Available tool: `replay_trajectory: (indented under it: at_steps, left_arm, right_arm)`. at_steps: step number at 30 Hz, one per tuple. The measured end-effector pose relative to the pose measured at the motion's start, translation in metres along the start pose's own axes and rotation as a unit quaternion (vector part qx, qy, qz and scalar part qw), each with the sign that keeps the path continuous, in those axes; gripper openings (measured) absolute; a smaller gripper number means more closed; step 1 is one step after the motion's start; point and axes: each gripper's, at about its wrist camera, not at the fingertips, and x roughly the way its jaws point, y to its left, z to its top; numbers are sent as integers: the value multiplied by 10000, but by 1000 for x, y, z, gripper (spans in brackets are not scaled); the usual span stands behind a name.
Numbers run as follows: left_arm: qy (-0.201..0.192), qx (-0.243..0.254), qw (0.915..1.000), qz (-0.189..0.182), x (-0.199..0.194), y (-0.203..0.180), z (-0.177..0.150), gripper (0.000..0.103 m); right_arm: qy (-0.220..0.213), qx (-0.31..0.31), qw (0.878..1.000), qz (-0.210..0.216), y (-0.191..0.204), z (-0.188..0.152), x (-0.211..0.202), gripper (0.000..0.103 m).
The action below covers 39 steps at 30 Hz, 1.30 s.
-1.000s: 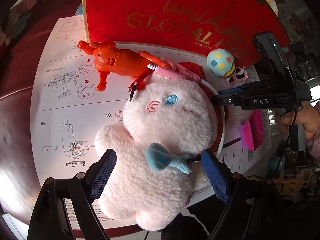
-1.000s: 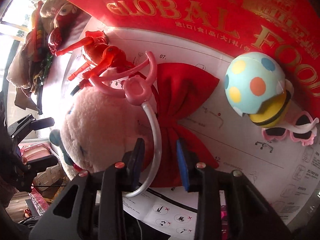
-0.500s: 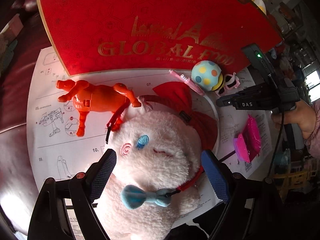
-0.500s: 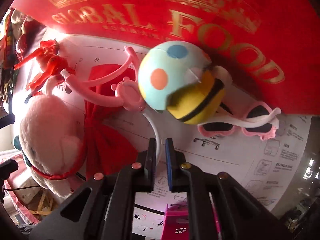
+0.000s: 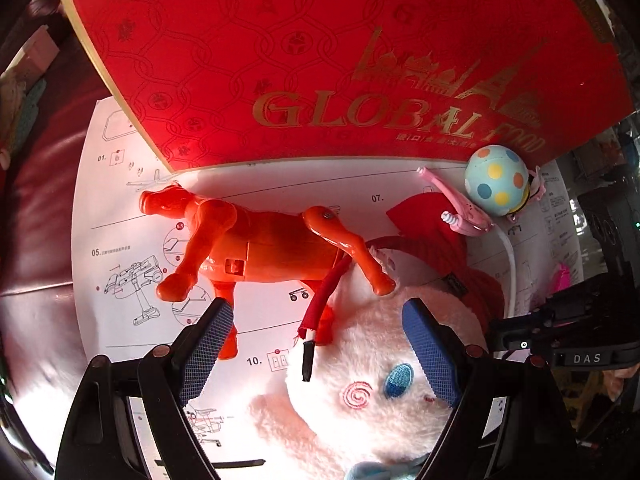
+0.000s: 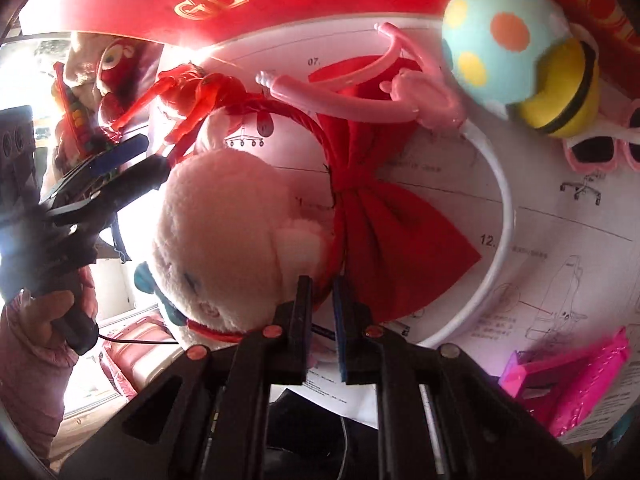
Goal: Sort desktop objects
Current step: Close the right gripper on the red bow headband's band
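Red box (image 5: 320, 60) reads "GLOBAL FOOD"; right tool (image 5: 576, 336) "DAS" (white letters).

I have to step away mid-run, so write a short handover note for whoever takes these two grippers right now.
Left hand-held gripper: open, empty, hovering over the orange toy horse and the pink plush toy.
Right hand-held gripper: jaws nearly shut; whether they pinch the red bow headband I cannot tell.
On the instruction sheet, in front of the red box: horse, plush, headband, spotted egg toy, pink sunglasses, white-banded pink headband, magenta case.
Done: nothing visibly sorted.
Left: everything.
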Motion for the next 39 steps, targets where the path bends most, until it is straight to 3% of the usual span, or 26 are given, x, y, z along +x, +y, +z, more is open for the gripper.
replay_trajectory:
  at_steps: [7,13,18,26,28,30,31,36,39]
  left_arm:
    - [0,112,9999,-112,-2,-7,2,87]
    - [-252,485,9983,-192,-34,-21,-5,87]
    - [-388,1105,9926,-331,-52,-45,3,87]
    - [684,1985,9761,-566,2,-97,12,87]
    - [882,2177,9708,-481,11,-107,9,87]
    - [1050,2373,9651,-350,20,-118,8,58]
    - [1158,2434,9625,-304,25,-122,8,36]
    - [1637,2552,9529,-112,54,-129,16,28]
    - [1605,2696,9495,-35,56,-134,16,7]
  right_arm:
    - [-10,40,9994,-350,-1,5,20,12]
    - [-371,-345,9979,-412,2,-11,-18,10]
    - [-429,-540,9955,-657,-9,-27,-44,7]
    - [-440,-338,9962,-665,-47,-26,-44,6]
    - [-422,-338,9966,-618,-49,-28,-43,6]
    - [-407,-339,9970,-565,-49,-29,-42,6]
    - [-403,-328,9972,-530,-49,-30,-41,6]
    - [-405,-250,9978,-452,-46,-29,-35,6]
    - [-361,-223,9981,-453,-51,-31,-35,6]
